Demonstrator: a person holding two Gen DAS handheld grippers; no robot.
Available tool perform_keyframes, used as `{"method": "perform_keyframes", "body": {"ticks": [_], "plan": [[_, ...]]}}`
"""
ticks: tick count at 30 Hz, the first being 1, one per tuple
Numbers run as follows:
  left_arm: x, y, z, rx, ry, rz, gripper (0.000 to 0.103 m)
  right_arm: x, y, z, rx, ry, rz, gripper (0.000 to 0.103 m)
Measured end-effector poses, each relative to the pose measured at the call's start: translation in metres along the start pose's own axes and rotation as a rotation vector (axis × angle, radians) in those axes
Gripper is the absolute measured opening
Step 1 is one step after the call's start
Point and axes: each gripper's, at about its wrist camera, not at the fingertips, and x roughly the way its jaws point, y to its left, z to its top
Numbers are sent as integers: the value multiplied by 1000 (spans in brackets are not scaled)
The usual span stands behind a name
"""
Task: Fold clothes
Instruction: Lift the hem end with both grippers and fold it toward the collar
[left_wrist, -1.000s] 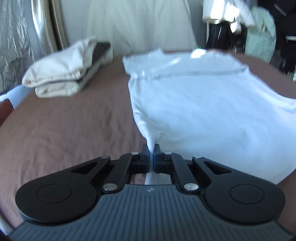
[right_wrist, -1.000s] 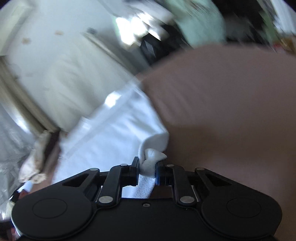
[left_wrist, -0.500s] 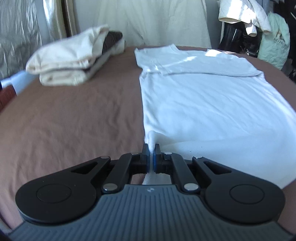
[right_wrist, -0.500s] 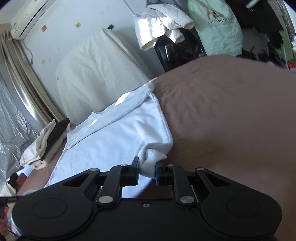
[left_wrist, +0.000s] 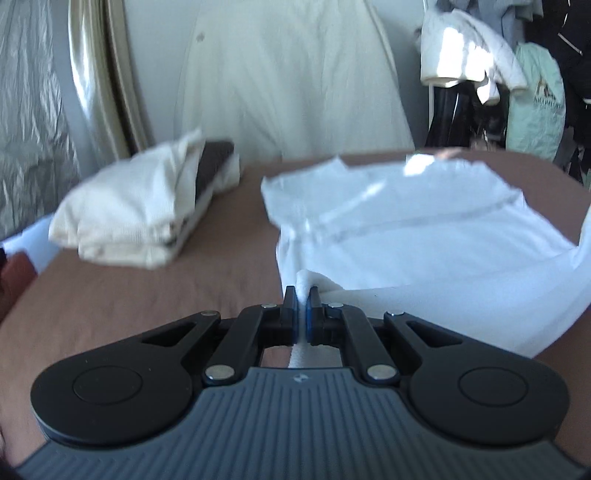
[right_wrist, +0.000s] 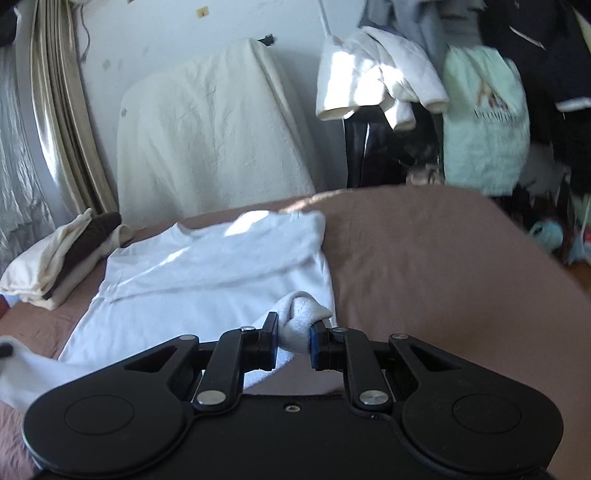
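Left gripper (left_wrist: 303, 295): clamped on near hem corner of white shirt (left_wrist: 424, 236). Right gripper (right_wrist: 293, 328): pinching bunched opposite corner. Shirt on brown bed (right_wrist: 424, 266), hem lifted, fold pending. Folded stack (left_wrist: 140, 218) finished, far left.

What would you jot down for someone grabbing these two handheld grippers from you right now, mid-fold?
Left gripper: shut on a near corner of the white T-shirt.
Right gripper: shut on a thicker bunch at the shirt's other near corner.
Shirt: far end flat on the brown bedspread, sleeves already folded in, near edge lifted.
Folded pile sits at far left.
Left to do, probably: carry the near edge toward the collar, lay it down, release, add the shirt to the pile.
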Motion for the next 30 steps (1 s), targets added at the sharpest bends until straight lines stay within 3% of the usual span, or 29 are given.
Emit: {"method": "perform_keyframes", "body": {"ticks": [4,8,13,21,25,28,30], "plan": [[29,18,28,-34,22,-35,4,24,-1,52,68,51,0,19],[62,32,46,-42,20,-60,4,59,-1,85,53,86,-27,19],[102,38,54,-26,17,-68,4,102,8,98,18,101,-60,19],[158,62,67,-68,25,-108,4,129,26,103,-73,84,-43,19],[176,81,99,-204,-36,-142,4,141,28,126,-47,48,-48,19],[204,88,142,-226,-33,-180,4,160,25,157,9,21,-59,19],[243,87,167,-222,8,-152,5,184,25,176,5,26,-90,19]]}}
